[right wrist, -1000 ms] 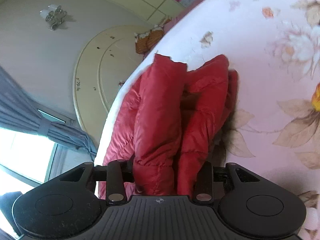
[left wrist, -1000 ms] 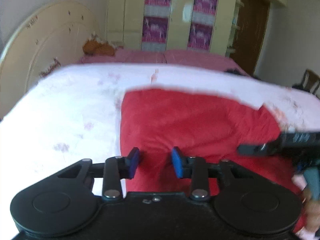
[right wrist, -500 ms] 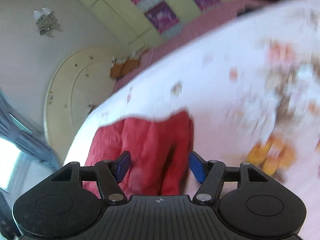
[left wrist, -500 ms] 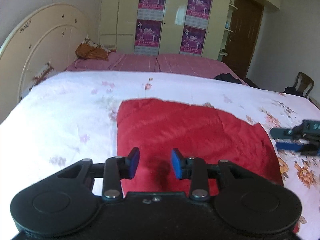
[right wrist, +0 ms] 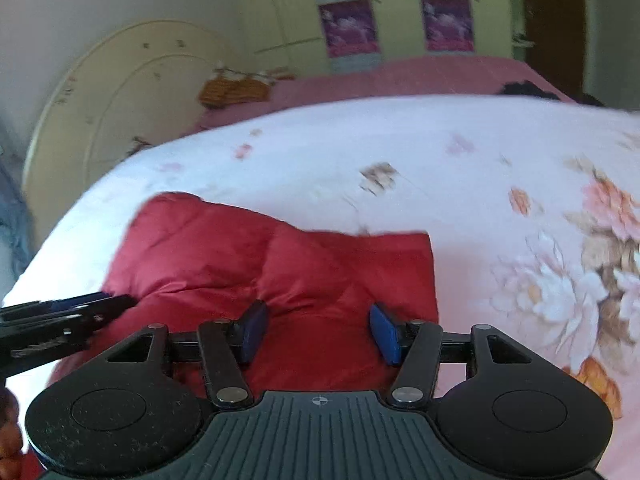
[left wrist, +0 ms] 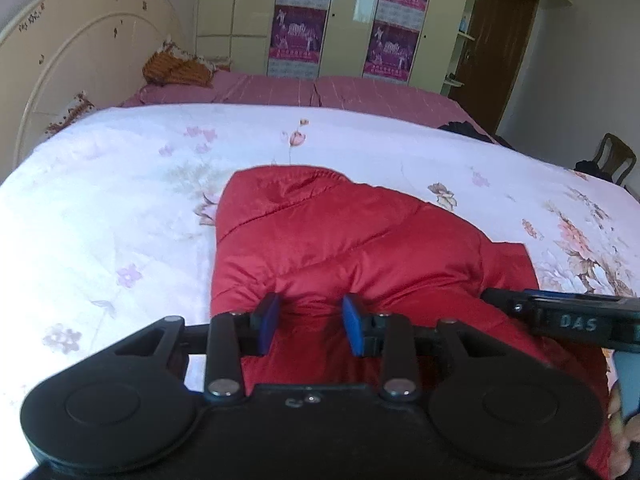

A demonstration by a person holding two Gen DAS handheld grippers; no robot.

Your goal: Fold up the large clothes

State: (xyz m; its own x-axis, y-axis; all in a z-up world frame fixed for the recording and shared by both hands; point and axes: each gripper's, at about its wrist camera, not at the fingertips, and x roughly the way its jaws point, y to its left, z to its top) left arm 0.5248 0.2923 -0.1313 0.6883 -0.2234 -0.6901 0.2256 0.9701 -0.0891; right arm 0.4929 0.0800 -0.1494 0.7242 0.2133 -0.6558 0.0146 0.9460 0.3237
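A puffy red jacket (left wrist: 344,236) lies folded on the floral quilt (left wrist: 120,200); the right wrist view shows it too (right wrist: 248,256). My left gripper (left wrist: 310,318) is pushed into its near part, with a ridge of fabric pinched between the blue pads and creases running to both. My right gripper (right wrist: 318,332) hovers over the jacket's right end. Its jaws are closing with red fabric between them, and the pads stand apart from it. Each gripper shows at the edge of the other's view, the right one (left wrist: 496,298) and the left one (right wrist: 120,304).
The bed has a cream headboard (left wrist: 80,52) at left, pink pillows (left wrist: 300,92) and an orange cushion (left wrist: 176,68) behind the quilt. Wardrobe doors with posters (left wrist: 304,20) line the far wall. A wooden chair (left wrist: 616,160) stands at far right.
The right gripper let go of the bunched jacket, rolled back level and now sits over the flat jacket's right end. The left gripper moved forward and lower onto the jacket.
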